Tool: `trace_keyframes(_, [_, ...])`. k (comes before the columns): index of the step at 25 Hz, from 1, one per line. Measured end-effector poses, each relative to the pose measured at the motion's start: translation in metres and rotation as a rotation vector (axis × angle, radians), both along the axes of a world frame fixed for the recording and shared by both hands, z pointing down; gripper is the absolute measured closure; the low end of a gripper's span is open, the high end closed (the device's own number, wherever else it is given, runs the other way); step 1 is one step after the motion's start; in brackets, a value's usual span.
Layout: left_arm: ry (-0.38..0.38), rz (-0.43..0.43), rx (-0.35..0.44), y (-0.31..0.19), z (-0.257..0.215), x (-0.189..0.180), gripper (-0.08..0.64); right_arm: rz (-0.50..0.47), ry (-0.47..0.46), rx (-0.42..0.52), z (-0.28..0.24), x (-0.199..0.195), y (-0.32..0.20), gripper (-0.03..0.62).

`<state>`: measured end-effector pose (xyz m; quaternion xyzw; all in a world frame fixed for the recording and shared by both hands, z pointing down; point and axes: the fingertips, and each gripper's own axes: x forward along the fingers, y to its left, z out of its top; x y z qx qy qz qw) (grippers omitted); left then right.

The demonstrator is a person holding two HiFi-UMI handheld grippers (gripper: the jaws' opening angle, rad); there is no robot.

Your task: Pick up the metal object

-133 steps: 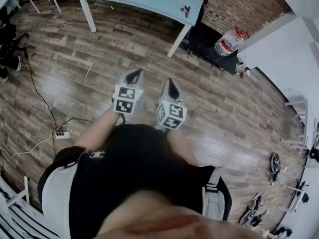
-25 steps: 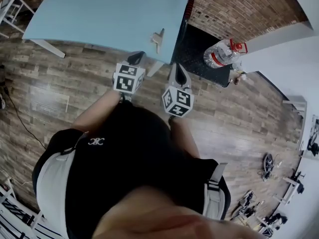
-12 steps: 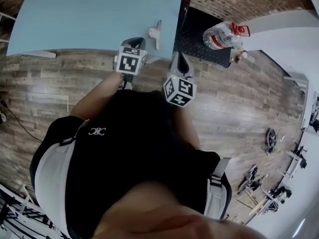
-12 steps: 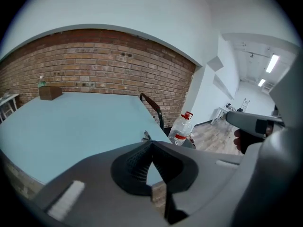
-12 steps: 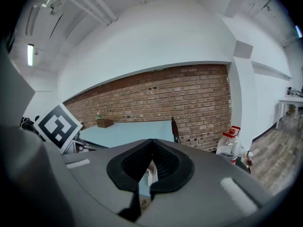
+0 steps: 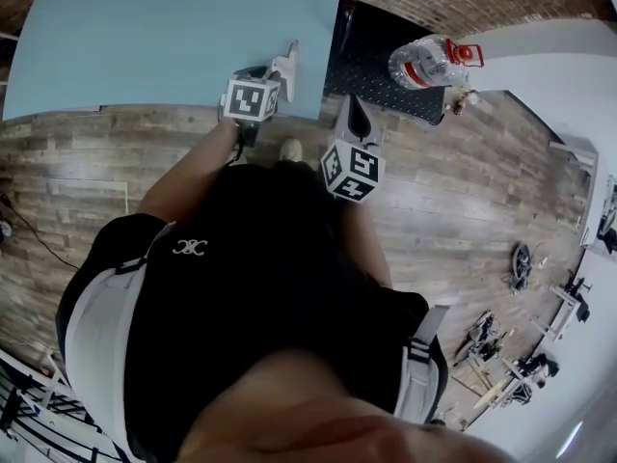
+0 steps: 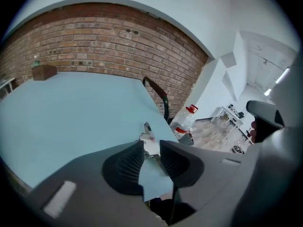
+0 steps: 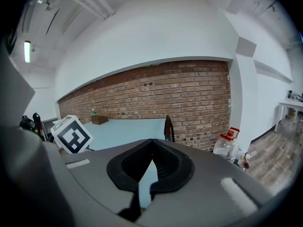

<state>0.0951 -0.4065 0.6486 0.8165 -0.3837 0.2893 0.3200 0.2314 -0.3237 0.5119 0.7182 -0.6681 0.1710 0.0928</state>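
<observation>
1. At the near right corner of the pale blue table [image 6: 174, 37] lay the metal object [image 6: 285, 68], a small, pale, angular piece with a narrow arm pointing away across the top. It sat just inside the table's right edge.
2. The left gripper [image 7: 152, 150] pointed down at that corner. Its dark, ribbed jaws had just been opening and stood apart, with the metal object showing in the gap at their tips. The pads were not pinching it.
3. The right gripper [image 8: 152, 141] hung beside the table's corner, over the floor and clear of the top. Its jaw tips were pressed together with nothing between them.
4. Each gripper carried a white cube [image 6: 251, 97] printed with black square markers; the two cubes were near each other but apart.
5. The tabletop was smooth, matte and bare across most of its width, so the left side offered wide open room. The right edge dropped straight off beside the object.
6. Beyond that edge a black mat [image 6: 376, 75] lay on the floor, and a clear plastic water bottle [image 6: 429, 63] with a red cap rested near it.
7. The floor [image 6: 463, 210] was grey-brown wood planking, and a red brick wall [image 7: 94, 41] ran behind the table under white plaster. A small brown box [image 7: 44, 72] sat at the table's far end.
</observation>
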Motion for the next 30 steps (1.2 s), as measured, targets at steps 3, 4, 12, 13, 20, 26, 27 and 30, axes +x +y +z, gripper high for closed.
trace_keyframes(3, [-0.003, -0.031, -0.089, -0.005, 0.024, 0.005, 0.433, -0.002, 0.0, 0.003, -0.003, 0.016, -0.008, 0.578])
trace_keyframes(4, [0.002, -0.044, -0.121, -0.007, 0.031, 0.006, 0.426, 0.0, -0.001, 0.003, -0.004, 0.021, -0.009, 0.578])
trace_keyframes(12, [0.074, -0.137, -0.284, -0.009, 0.058, 0.011, 0.474, -0.029, 0.015, -0.019, 0.005, 0.042, -0.02, 0.578])
trace_keyframes(13, [0.096, -0.144, -0.296, -0.009, 0.058, 0.014, 0.48, -0.035, 0.012, -0.017, 0.004, 0.043, -0.023, 0.578])
trace_keyframes(20, [0.218, -0.144, -0.271, -0.016, 0.035, 0.029, 0.549, -0.081, -0.034, -0.021, 0.009, 0.043, -0.04, 0.577])
trace_keyframes(26, [0.217, -0.149, -0.107, -0.033, -0.013, 0.019, 0.551, -0.124, -0.079, 0.025, 0.001, 0.03, -0.056, 0.578])
trace_keyframes(27, [0.198, -0.151, -0.056, -0.036, -0.023, 0.015, 0.551, -0.131, -0.09, 0.036, 0.0, 0.027, -0.058, 0.578])
trace_keyframes(30, [0.12, -0.142, 0.134, -0.046, -0.065, 0.004, 0.551, -0.146, -0.13, 0.07, -0.004, 0.02, -0.064, 0.578])
